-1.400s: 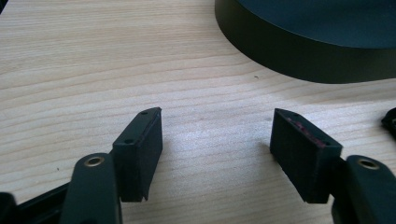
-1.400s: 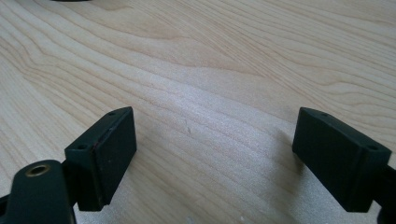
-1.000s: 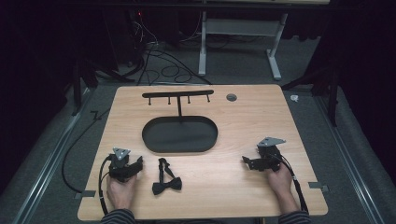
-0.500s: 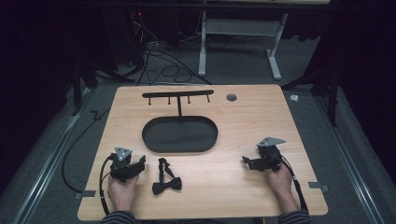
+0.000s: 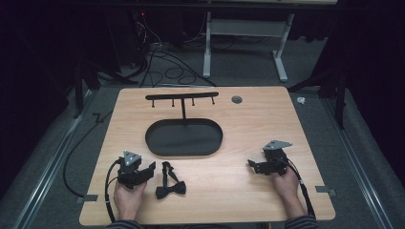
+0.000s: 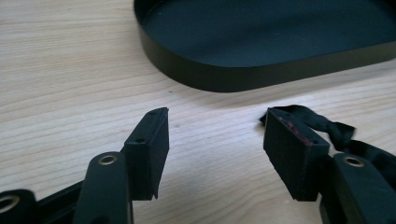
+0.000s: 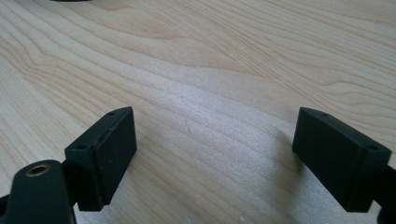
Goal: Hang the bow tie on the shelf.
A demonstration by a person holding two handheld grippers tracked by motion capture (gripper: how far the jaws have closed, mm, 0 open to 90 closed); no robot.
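**Bow Tie Lies Just Right of the Left Gripper, Strap Running Toward the Tray**

Compared with the frame one second ago, the left gripper (image 5: 152,166) has shifted slightly toward the tray and lifted a little off the table; its jaws have narrowed a touch in that interval with nothing between them. The right gripper (image 5: 250,164) has not moved.

**Gripper state.** In the left gripper view the left gripper's two jaws stand wide apart over bare wood, holding nothing. In the right gripper view the right gripper's jaws are likewise spread wide over bare table (image 7: 196,60), holding nothing.

**Position of the work item.** The black bow tie (image 5: 168,182) lies flat on the table, near the front edge, just beside the left gripper on its right side and well apart from the right gripper. The left hand (image 5: 128,198) is clearly the nearer one.

**Long axis.** Seen from above, the bow sits at the near end and the strap runs away from the person toward the oval black tray (image 5: 210,149), slightly tilted. In the left gripper view the strap end (image 6: 322,123) shows just behind the right-hand jaw, outside the gap rather than within it.

**Consequence for the next move.** In judgement, the left gripper must swing to its right so that the strap falls between the jaws, approaching across the strap's length. The hook stand (image 5: 182,99) rises from the far side of the tray.
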